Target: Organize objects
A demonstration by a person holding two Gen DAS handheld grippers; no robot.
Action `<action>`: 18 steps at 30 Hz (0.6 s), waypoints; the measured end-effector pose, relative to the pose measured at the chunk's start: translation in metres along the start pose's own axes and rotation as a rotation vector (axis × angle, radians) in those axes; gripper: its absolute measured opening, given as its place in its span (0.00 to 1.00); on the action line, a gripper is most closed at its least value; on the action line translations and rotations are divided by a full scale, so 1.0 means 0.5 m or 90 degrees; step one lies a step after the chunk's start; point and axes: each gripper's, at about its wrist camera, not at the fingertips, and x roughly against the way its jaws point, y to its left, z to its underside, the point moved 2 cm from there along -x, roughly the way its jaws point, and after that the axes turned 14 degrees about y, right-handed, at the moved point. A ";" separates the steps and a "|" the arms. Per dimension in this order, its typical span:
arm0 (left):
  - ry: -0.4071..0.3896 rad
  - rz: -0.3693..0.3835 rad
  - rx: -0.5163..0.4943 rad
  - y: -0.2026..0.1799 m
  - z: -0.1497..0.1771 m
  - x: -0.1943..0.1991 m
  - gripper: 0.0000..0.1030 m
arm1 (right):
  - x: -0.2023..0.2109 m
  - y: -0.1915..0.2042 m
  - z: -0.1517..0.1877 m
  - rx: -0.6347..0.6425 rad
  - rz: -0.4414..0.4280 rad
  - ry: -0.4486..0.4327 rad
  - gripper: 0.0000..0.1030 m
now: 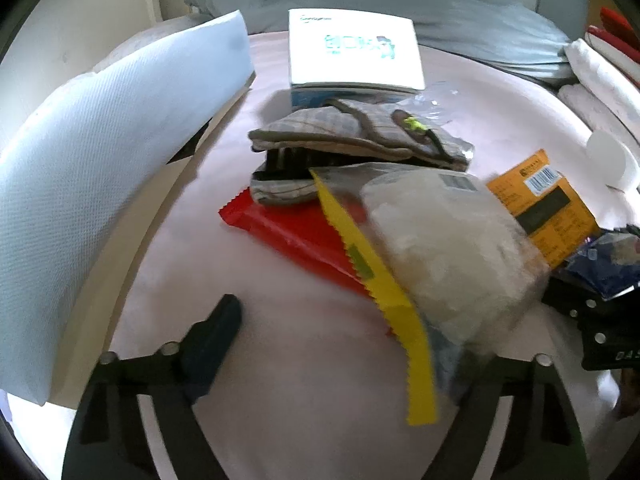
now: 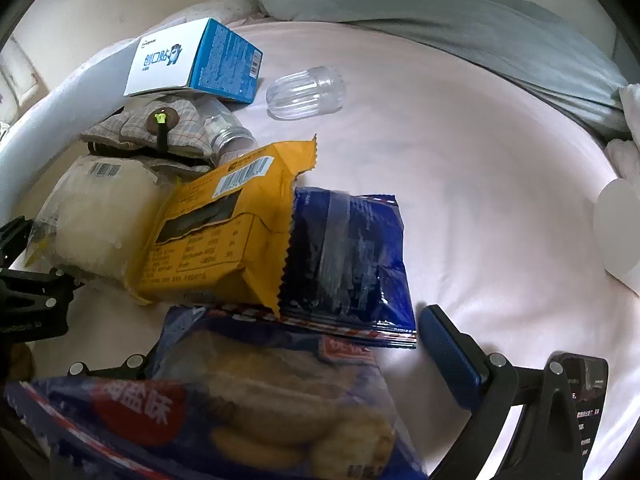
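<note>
On the pale bedsheet lies a pile of things. My left gripper (image 1: 344, 344) is open; a clear packet with a yellow serrated edge (image 1: 448, 248) lies over its right finger, on a red packet (image 1: 288, 232). Behind are a plaid pouch (image 1: 352, 140), a white and blue box (image 1: 352, 52) and an orange packet (image 1: 548, 208). My right gripper (image 2: 288, 360) is open; a blue biscuit bag (image 2: 248, 408) lies across its left finger. Ahead are the orange packet (image 2: 224, 236), a dark blue packet (image 2: 352, 256), the clear packet (image 2: 92, 224), the pouch (image 2: 156, 128) and the box (image 2: 192, 60).
A white foam sheet (image 1: 92, 176) stands along the left. A grey pillow (image 1: 400, 4) lies at the back. A clear ribbed cap (image 2: 306, 92) and a glass jar (image 2: 232, 136) lie near the box. White towels (image 1: 600, 76) and a white round object (image 2: 618, 228) are at the right.
</note>
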 end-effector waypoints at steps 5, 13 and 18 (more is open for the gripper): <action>-0.012 0.001 0.005 -0.024 0.005 0.000 0.84 | 0.004 -0.001 0.002 -0.002 -0.001 -0.012 1.00; -0.030 0.008 0.015 -0.061 0.017 0.001 0.90 | 0.001 -0.001 -0.002 -0.002 0.000 -0.014 1.00; -0.030 0.008 0.015 -0.092 0.021 0.002 0.91 | 0.001 0.000 0.000 -0.006 0.003 -0.016 1.00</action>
